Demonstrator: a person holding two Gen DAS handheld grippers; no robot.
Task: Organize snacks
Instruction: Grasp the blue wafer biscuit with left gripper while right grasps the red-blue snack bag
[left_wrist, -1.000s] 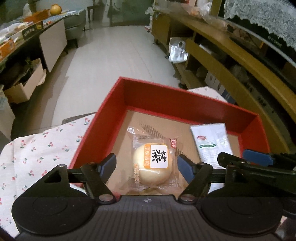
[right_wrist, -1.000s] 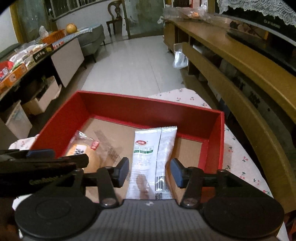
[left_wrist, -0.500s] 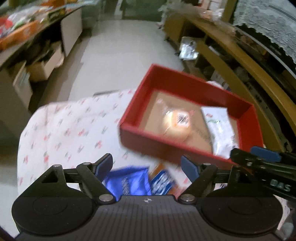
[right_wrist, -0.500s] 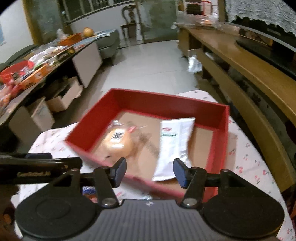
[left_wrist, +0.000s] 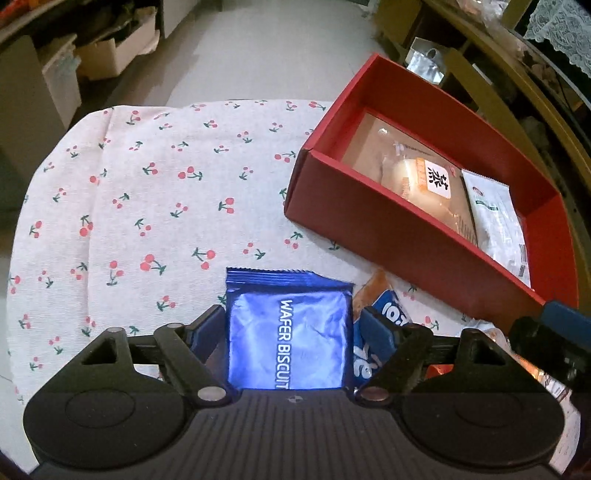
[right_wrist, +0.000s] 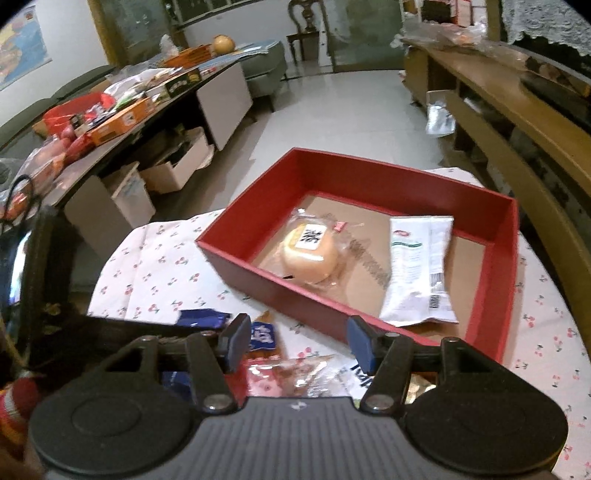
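A red box (left_wrist: 388, 229) (right_wrist: 280, 291) stands on the cherry-print cloth. Inside it are a wrapped round bun (left_wrist: 424, 184) (right_wrist: 310, 254) and a white packet (left_wrist: 495, 225) (right_wrist: 417, 266). A blue wafer biscuit packet (left_wrist: 288, 332) (right_wrist: 201, 317) lies flat on the cloth between the fingers of my left gripper (left_wrist: 290, 326). Its jaws are closing and stand just beside the packet's edges. My right gripper (right_wrist: 297, 343) is open above a pile of loose snacks in front of the box, with a pink wrapper (right_wrist: 280, 376) below it and a blue-and-white packet (left_wrist: 391, 306) (right_wrist: 263, 334) beside it.
The cherry-print cloth (left_wrist: 147, 184) covers a small round table with bare room on its left half. A long wooden shelf (right_wrist: 517, 110) runs along the right. A cluttered counter (right_wrist: 110, 110) and cardboard boxes (right_wrist: 177, 166) stand to the left, across the floor.
Both grippers have drawn back out of the red box. The left one swung left and down over the blue wafer packet. The right one rose, and the loose snack pile came into view.
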